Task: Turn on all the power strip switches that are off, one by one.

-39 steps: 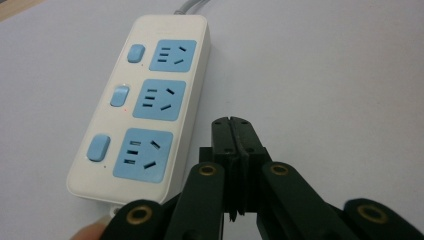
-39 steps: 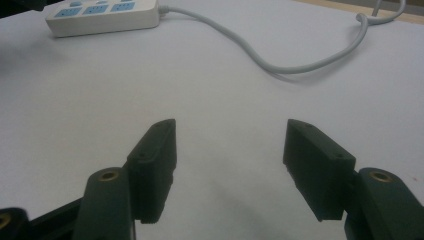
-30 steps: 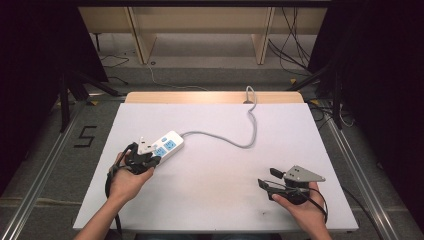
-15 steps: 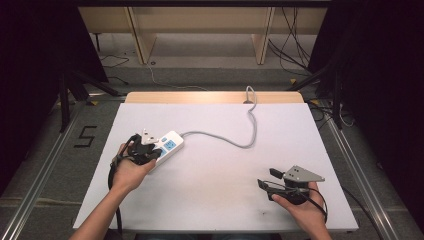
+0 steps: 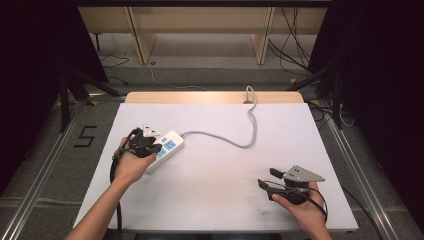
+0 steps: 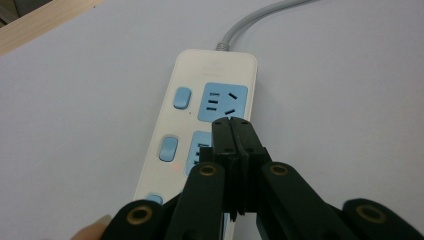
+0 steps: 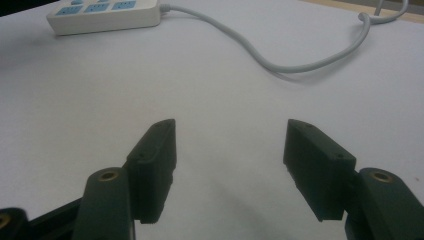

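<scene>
From above, your left tool (image 5: pixel 145 141) sits over the near end of the white power strip (image 5: pixel 167 146), which lies on the left half of the white bench (image 5: pixel 215 165), its grey cable (image 5: pixel 240 142) curving away to the far edge; your right tool (image 5: pixel 272 181) rests low near the right front corner, well apart from everything. Along the left tool's own view, its jaws are pressed together with nothing between them, tips poised over the middle blue socket (image 6: pixel 202 150) beside a blue switch (image 6: pixel 169 148). Judging from that, a downward push off-centre could skid the strip sideways or jab a socket opening rather than the switch, since nothing pins the strip. Through the right tool's view, the jaws stand wide apart and empty over bare bench, the strip (image 7: pixel 102 15) and cable (image 7: pixel 280 62) far ahead. You have broad open surface between the hands; the strip's left side is nearer the bench edge, so steer any sliding inward.
</scene>
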Motion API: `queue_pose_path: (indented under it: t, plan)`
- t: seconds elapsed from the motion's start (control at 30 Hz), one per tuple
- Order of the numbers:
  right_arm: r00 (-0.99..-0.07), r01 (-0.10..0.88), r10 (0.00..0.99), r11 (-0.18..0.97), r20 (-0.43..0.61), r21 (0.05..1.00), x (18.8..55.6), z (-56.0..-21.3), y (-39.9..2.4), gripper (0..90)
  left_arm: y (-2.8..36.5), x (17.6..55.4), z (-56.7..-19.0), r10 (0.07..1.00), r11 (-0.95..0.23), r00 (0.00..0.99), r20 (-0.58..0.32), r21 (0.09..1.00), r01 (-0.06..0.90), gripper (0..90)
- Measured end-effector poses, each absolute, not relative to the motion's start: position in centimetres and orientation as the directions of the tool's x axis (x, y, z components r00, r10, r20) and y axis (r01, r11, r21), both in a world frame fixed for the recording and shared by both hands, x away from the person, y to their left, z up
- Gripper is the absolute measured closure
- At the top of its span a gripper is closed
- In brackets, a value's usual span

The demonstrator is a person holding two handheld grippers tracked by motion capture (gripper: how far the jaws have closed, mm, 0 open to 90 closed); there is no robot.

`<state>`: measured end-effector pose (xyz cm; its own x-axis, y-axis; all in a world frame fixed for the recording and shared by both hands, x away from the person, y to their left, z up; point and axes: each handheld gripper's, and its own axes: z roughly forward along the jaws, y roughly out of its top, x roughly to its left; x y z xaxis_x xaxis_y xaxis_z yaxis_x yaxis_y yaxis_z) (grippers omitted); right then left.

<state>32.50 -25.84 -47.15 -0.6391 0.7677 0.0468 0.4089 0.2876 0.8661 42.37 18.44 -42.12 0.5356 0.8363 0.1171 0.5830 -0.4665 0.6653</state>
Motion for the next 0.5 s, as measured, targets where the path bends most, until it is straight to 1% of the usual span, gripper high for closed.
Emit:
queue_pose_path:
  t: [0.5]
  plan:
    - [-0.64, 0.414, 0.767, 0.291, 0.049, 0.862, 32.5, -47.2, -25.8, 39.0, 18.1, 44.8, -42.2, 0.838, -0.476, 0.531, 0.124, 0.641, 0.602, 89.7]
